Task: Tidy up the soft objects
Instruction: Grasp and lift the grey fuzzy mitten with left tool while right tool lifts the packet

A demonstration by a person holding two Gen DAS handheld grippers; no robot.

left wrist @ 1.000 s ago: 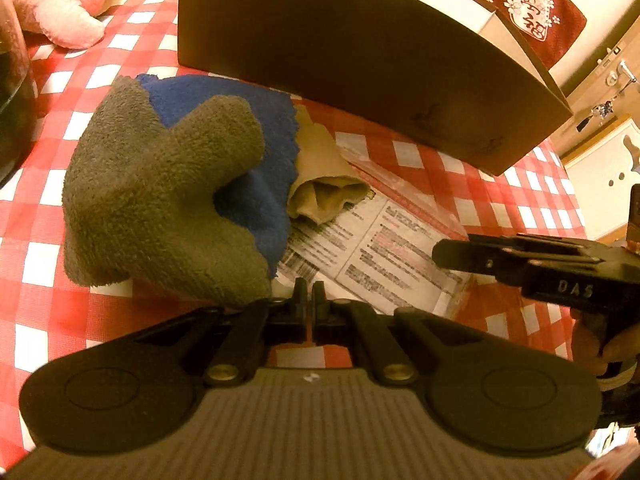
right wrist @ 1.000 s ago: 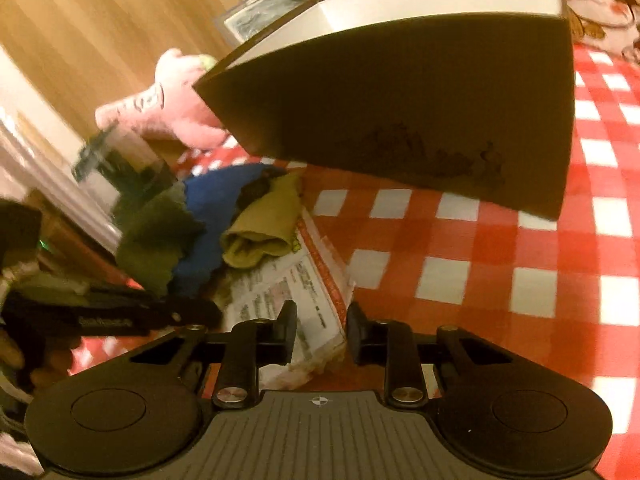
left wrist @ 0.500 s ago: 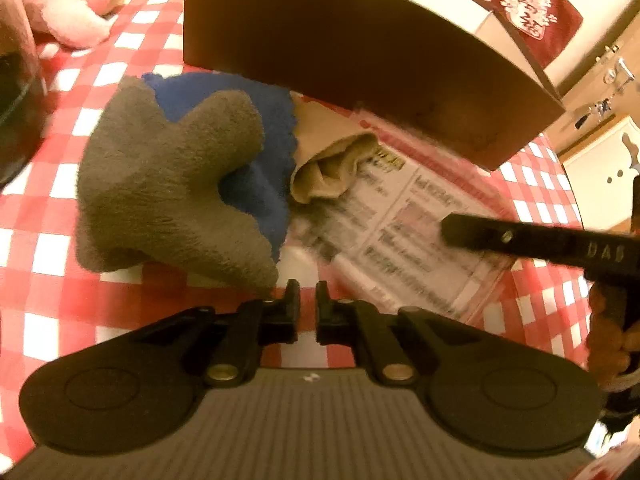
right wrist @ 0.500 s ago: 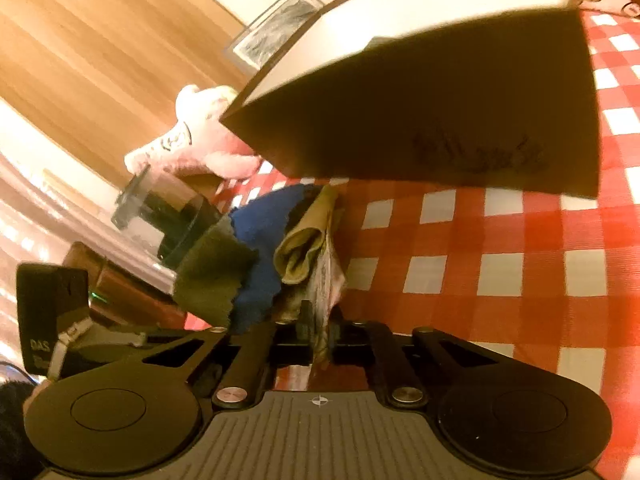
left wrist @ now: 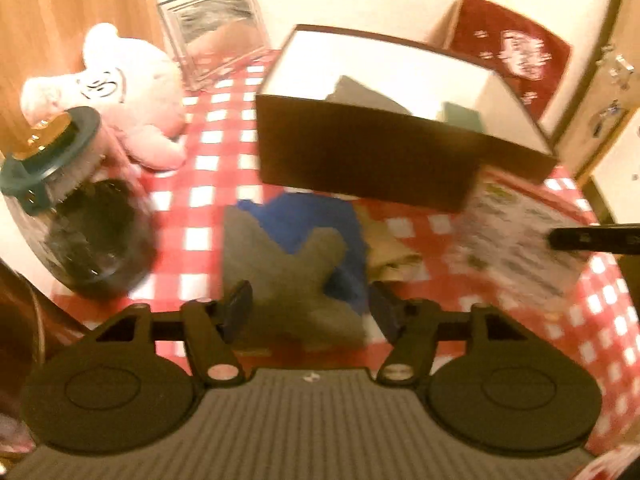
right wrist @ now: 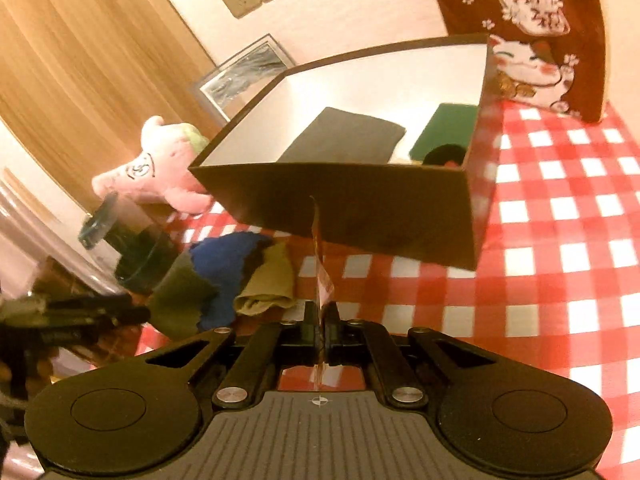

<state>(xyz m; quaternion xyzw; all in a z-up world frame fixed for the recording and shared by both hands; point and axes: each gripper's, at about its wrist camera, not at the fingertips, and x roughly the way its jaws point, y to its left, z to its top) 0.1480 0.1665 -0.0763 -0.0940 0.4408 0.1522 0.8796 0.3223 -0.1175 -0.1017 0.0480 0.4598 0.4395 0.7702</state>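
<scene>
Left gripper [left wrist: 312, 308]: matte black, with two flat linkage arms running forward to short black fingers [left wrist: 240, 304]. Each arm pivots on a round silver screw. Behind them lie two large black discs, each with a raised inner circle, either side of a grey ribbed plate bearing a small white crosshair mark. Right gripper [right wrist: 320, 320]: the same build, black fingers, silver screws, twin discs, grey ribbed plate with white crosshair mark.
</scene>
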